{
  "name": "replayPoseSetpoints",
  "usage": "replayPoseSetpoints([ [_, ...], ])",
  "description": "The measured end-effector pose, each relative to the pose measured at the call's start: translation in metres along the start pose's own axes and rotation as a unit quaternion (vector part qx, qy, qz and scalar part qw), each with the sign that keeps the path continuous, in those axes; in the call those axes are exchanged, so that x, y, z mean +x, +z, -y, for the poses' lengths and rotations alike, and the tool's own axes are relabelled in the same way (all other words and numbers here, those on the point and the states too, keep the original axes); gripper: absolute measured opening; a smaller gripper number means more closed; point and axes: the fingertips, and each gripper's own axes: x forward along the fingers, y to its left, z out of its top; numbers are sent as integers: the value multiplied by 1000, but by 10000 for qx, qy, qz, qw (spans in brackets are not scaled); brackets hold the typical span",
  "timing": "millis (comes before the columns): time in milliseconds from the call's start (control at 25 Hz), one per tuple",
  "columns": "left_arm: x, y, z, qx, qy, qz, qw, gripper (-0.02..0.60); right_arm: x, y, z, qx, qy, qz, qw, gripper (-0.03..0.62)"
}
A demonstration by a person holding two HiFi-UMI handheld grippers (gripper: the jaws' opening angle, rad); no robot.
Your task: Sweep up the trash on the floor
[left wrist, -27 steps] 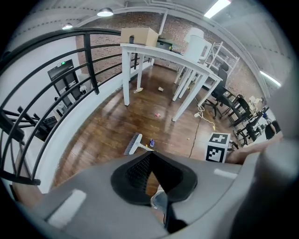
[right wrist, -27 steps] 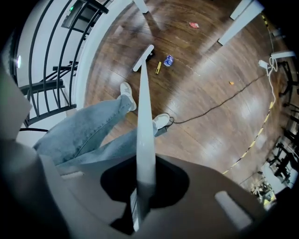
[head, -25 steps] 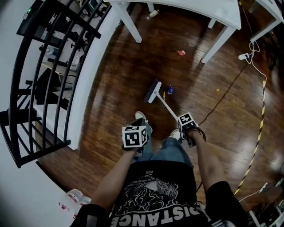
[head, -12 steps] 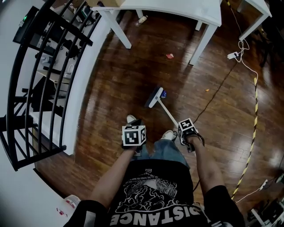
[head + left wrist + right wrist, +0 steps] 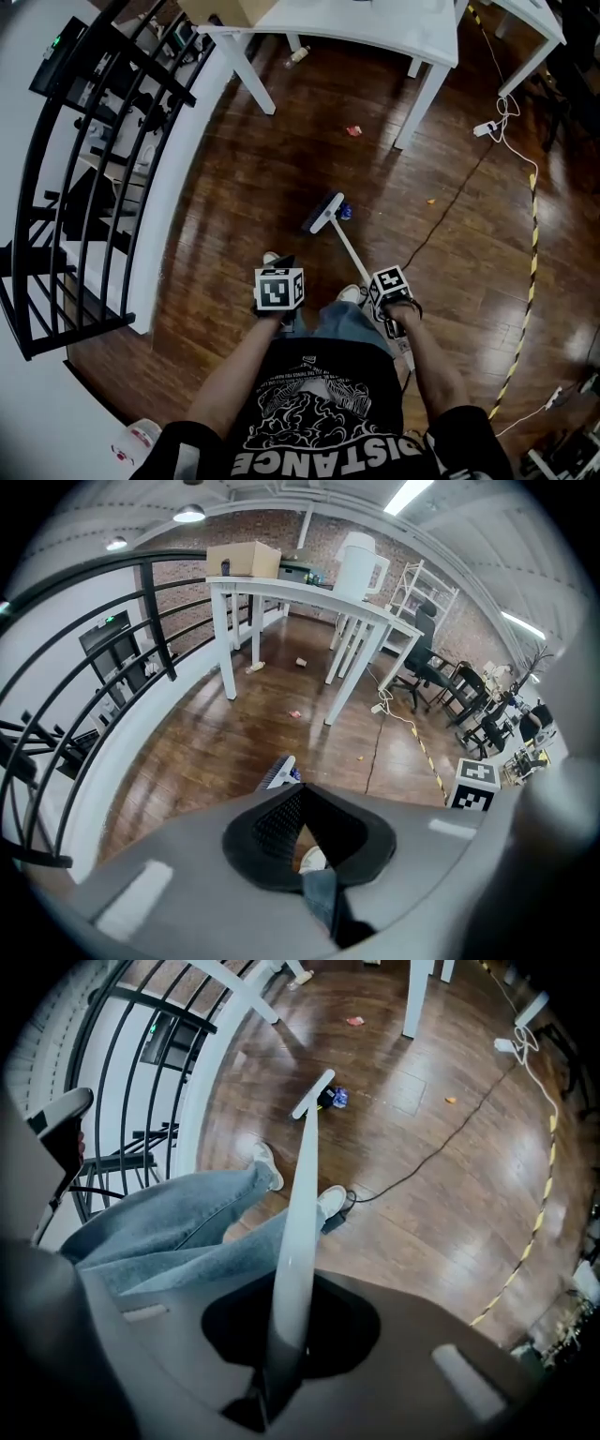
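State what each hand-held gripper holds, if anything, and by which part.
The right hand-held gripper clamps the long white broom near the upper end of its handle. The left hand-held gripper is shut on nothing.

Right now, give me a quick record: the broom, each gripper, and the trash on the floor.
broom: head down on floor
left gripper: shut, empty
right gripper: shut on broom handle
blue trash: beside broom head
red trash: near table leg
orange bit: near cable

The broom (image 5: 323, 214), white, slants down, head touching blue trash (image 5: 346, 213).
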Motion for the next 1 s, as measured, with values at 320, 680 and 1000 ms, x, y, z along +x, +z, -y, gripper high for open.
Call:
replayPoseSetpoints([
  [320, -2, 15, 29, 339, -305, 42, 9990, 6, -29, 26, -30, 72, 437, 760, 9961, 21],
  [680, 28, 76, 45, 922, -918, -10, 9915, 6, -88, 143, -70, 524, 867, 1691, 9804, 21],
  [1000, 62, 133, 22, 1070, -993, -227, 9890, 6, -131, 268, -65, 1325, 1294, 2246, 9567, 21],
])
